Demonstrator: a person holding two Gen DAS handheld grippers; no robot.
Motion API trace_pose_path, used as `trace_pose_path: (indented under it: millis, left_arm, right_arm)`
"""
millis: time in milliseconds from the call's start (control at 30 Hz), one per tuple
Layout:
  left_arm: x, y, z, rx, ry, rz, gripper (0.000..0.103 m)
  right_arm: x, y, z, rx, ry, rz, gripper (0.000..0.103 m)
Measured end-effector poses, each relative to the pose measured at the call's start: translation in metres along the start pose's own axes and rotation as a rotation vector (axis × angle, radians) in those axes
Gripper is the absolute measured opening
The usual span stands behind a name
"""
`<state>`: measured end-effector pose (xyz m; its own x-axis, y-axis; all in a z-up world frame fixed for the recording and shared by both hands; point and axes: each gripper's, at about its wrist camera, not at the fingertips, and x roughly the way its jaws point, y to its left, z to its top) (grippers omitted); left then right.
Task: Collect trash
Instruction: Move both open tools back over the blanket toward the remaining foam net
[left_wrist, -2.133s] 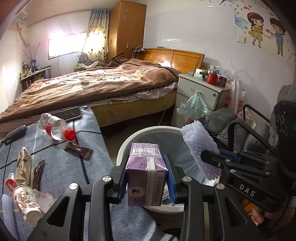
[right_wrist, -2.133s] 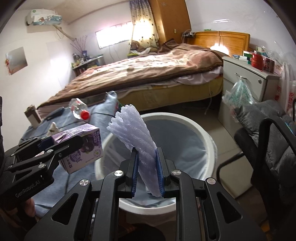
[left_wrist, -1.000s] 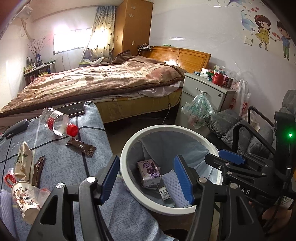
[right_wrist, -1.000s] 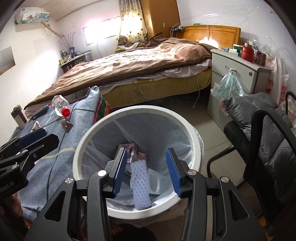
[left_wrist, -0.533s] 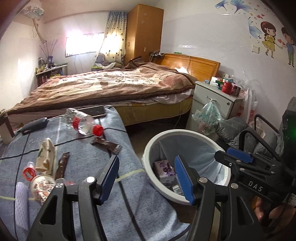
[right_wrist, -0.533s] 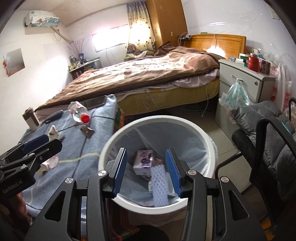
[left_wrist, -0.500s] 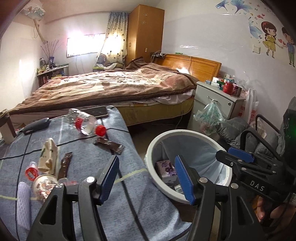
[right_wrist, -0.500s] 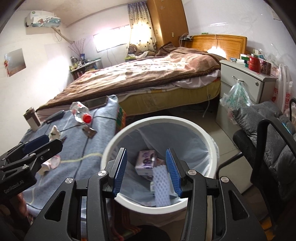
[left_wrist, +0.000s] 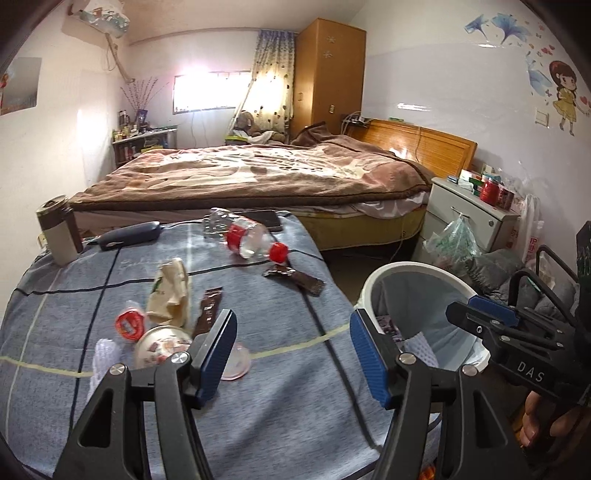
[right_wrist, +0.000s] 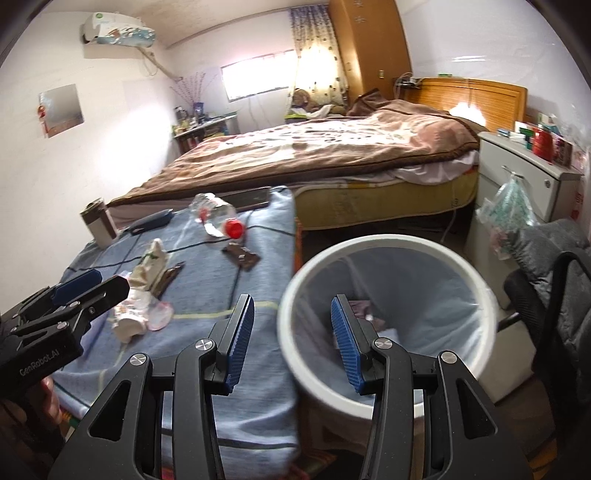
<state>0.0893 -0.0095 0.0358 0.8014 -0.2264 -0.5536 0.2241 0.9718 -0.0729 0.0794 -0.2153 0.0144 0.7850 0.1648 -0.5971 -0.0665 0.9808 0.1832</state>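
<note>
- Left wrist view shows the left gripper (left_wrist: 291, 354) with its jaws spread wide and nothing between them; it hangs over the near part of the table (left_wrist: 280, 387), which wears a blue-grey cloth.
- Most of the trash lies ahead and to the left of these fingers: a crumpled paper cup (left_wrist: 159, 345) just beside the left blue pad, a small red-lidded cup (left_wrist: 127, 324) behind it, a cream paper bag (left_wrist: 170, 291), and a dark wrapper (left_wrist: 210, 312) whose long axis runs away from the camera.
- Farther off, near the far edge of the table, a clear bottle (left_wrist: 245, 236) with red label and red cap lies on its side, its long axis slanting from upper left to lower right; a second dark wrapper (left_wrist: 295, 280) lies just beside it.
- Right wrist view shows the right gripper (right_wrist: 291, 338) also spread and empty, sitting over the gap between the table edge and the white bin (right_wrist: 480, 295).
- The bin stands on the floor at the right of the table and already holds a purple carton and a white foam net.
- I judge the left hand is nearer to the cup cluster, so it suits the next pick; the right one is nearer to the bin.
- The cup looks soft and squashed, so it may deform under the pads.
</note>
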Motion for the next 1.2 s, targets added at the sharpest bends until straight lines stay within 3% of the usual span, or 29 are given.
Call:
trace_pose_path:
  millis: [600, 733, 1200]
  left_arm:
    - [-0.029, 0.115, -0.045, -0.145, 0.052, 0.215, 0.068]
    - [-0.029, 0.131, -0.055, -0.171, 0.073, 0.231, 0.068]
    - [-0.001, 0.163, -0.072, -0.217, 0.164, 0.221, 0.068]
  right_arm:
    - [0.027, 0.07, -0.011, -0.123, 0.064, 0.13, 0.047]
    - [0.037, 0.087, -0.013, -0.15, 0.085, 0.146, 0.053]
    - [0.074, 0.122, -0.014, -0.182, 0.149, 0.167, 0.053]
